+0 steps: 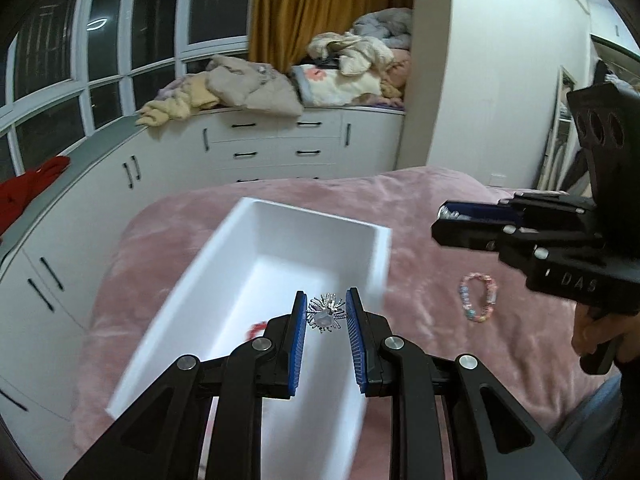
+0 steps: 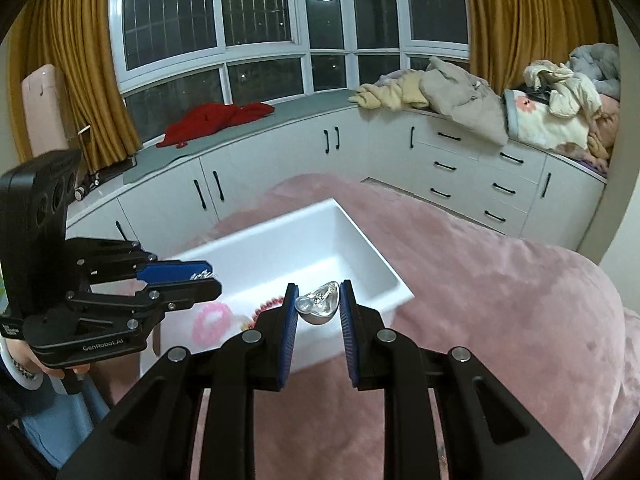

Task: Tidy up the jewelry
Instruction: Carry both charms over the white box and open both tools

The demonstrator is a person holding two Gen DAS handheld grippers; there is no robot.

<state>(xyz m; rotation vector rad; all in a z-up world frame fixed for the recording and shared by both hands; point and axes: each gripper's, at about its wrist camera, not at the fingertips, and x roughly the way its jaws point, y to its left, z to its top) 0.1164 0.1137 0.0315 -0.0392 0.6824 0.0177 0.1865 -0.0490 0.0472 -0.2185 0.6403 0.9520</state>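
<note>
A white rectangular box [image 1: 280, 224] lies on the pink blanket; it also shows in the right wrist view [image 2: 384, 268]. My left gripper [image 1: 326, 310] is shut on a silver spiky brooch [image 1: 326, 314] and holds it over the box's near end. My right gripper [image 2: 318, 300] is shut on a silver ingot-shaped piece [image 2: 318, 306] and holds it over the box's near rim. Inside the box lie a red bead bracelet [image 2: 266, 306] and a pink ring-shaped bracelet [image 2: 212, 322]. A pastel bead bracelet [image 1: 478, 298] lies on the blanket to the right of the box.
The bed with the pink blanket [image 2: 500, 300] fills the foreground. White cabinets with drawers [image 2: 460, 168] curve around under the windows, with piled clothes [image 2: 460, 92] and a red garment [image 2: 218, 118] on top. The right gripper's body [image 1: 560, 248] hangs at the right of the left view.
</note>
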